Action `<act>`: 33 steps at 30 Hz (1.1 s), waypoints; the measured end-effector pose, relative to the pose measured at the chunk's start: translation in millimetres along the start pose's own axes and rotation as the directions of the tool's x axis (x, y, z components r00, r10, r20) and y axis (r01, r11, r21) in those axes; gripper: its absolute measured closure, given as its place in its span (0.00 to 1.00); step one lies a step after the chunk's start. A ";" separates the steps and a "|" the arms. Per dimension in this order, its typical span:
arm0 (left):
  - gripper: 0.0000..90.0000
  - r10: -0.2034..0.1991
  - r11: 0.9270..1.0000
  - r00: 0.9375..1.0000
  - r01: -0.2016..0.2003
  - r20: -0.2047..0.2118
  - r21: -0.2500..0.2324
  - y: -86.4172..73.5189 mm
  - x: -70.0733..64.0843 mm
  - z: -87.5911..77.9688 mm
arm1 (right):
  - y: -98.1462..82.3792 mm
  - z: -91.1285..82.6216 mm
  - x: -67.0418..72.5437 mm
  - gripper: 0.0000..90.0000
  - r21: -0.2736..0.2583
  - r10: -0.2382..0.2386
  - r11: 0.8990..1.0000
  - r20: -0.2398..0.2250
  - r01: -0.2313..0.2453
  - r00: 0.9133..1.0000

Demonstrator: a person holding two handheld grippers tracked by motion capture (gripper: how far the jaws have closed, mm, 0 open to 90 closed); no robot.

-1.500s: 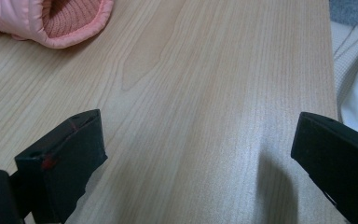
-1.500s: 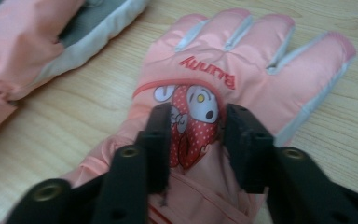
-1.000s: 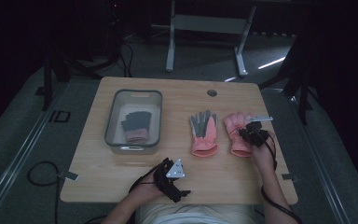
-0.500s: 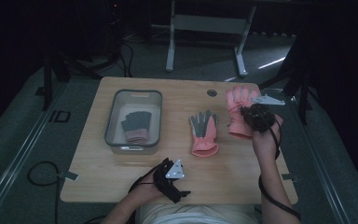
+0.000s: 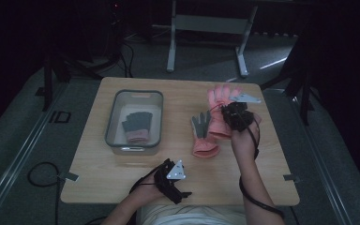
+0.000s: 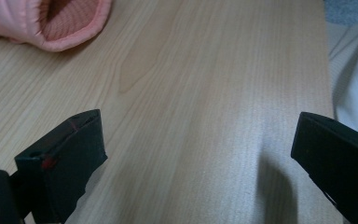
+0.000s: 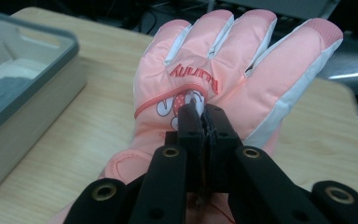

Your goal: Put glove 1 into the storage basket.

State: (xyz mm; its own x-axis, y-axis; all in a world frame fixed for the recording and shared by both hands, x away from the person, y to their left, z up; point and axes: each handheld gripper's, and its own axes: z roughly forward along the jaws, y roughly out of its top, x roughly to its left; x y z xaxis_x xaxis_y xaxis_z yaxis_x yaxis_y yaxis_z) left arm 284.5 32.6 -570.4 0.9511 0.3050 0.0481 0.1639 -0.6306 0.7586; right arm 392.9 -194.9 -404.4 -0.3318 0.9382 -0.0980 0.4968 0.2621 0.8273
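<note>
A: What is the right claw [image 7: 200,112] doing?

B: Its jaws are pinched together on the back of a pink glove [image 7: 223,74], right at the small cartoon patch. The glove hangs up off the surface [image 5: 272,164], fingers spread above the claw.

A: Any writing on it?

B: Red letters arc just above the claw's tips, but they read upside down and I cannot make out the word.

A: How many gloves in all?

B: Three. The one held, a second pink glove with a grey palm [image 5: 202,136] lying flat just beside and below the right claw in the high view, and a grey glove with a pink cuff [image 5: 136,127] inside the one clear bin [image 5: 117,140], farther off to that claw's left.

A: And the left claw [image 5: 171,180]?

B: Its jaws stand wide apart with nothing between them, low over the near edge of the surface. Ahead of it and to its left lies the open cuff of the flat glove [image 6: 60,23]; to its right, white cloth [image 6: 354,74] of the person's clothing.
</note>
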 end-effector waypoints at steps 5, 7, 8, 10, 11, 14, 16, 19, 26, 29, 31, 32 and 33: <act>0.03 0.002 1.000 1.000 -0.002 0.000 0.002 0.2 0.1 -0.2 | -15.0 26.1 21.0 0.96 0.068 -0.006 0.998 -0.021 0.008 1.000; 0.03 0.002 1.000 1.000 -0.002 0.006 -0.003 0.3 -0.4 -0.5 | -20.0 35.0 27.9 0.96 0.094 -0.028 0.995 -0.017 0.029 0.999; 0.03 0.005 1.000 1.000 -0.005 0.012 -0.005 0.3 -0.5 -1.0 | -22.3 39.1 30.1 0.96 0.105 -0.031 0.994 -0.014 0.032 0.999; 0.03 0.003 1.000 1.000 -0.003 0.013 -0.006 0.0 -0.3 -1.0 | -25.9 46.4 32.9 0.96 0.121 -0.043 0.992 -0.009 0.044 0.999; 0.03 0.001 1.000 1.000 -0.001 0.016 -0.006 -0.3 -0.1 -0.6 | -26.9 49.8 33.7 0.96 0.126 -0.046 0.991 -0.011 0.047 0.999; 0.03 -0.003 1.000 1.000 0.003 0.016 -0.006 0.2 0.1 -0.5 | -29.9 58.6 35.5 0.96 0.146 -0.042 0.988 -0.024 0.045 0.999; 0.03 -0.003 1.000 1.000 0.003 0.015 -0.007 -0.1 0.2 -0.2 | -34.6 65.3 36.2 0.96 0.162 -0.033 0.986 -0.043 0.040 0.999; 0.03 -0.004 1.000 1.000 0.004 0.008 -0.008 -0.1 -0.1 -0.3 | -44.5 74.8 35.9 0.95 0.191 -0.030 0.981 -0.042 0.038 0.999; 0.03 -0.002 1.000 1.000 0.002 0.011 0.000 0.0 0.2 0.0 | -54.0 81.0 30.9 0.94 0.206 -0.019 0.978 -0.097 0.039 0.995; 0.03 -0.011 1.000 1.000 0.011 0.012 -0.002 0.1 0.4 0.2 | -55.6 80.3 26.6 0.93 0.209 -0.018 0.977 -0.118 0.042 0.993; 0.03 -0.021 1.000 1.000 0.022 0.014 -0.010 0.2 0.6 0.5 | -56.8 78.8 24.1 0.92 0.209 -0.017 0.977 -0.127 0.043 0.992; 0.03 -0.021 1.000 1.000 0.021 0.013 -0.010 0.1 0.6 0.7 | -57.3 78.4 23.5 0.91 0.208 -0.024 0.977 -0.130 0.051 0.991; 0.03 -0.021 1.000 1.000 0.021 0.013 -0.010 0.1 0.6 0.7 | -57.4 78.4 23.0 0.89 0.206 -0.028 0.977 -0.133 0.055 0.991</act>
State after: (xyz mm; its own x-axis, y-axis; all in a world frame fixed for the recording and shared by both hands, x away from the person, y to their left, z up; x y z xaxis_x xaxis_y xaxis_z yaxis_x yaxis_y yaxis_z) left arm 285.3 32.2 -570.8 0.9507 0.3093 0.0238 0.1815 -0.6167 0.7660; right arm 419.7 -170.7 -497.5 -0.4494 0.8921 -0.0463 0.6323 0.3543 0.6890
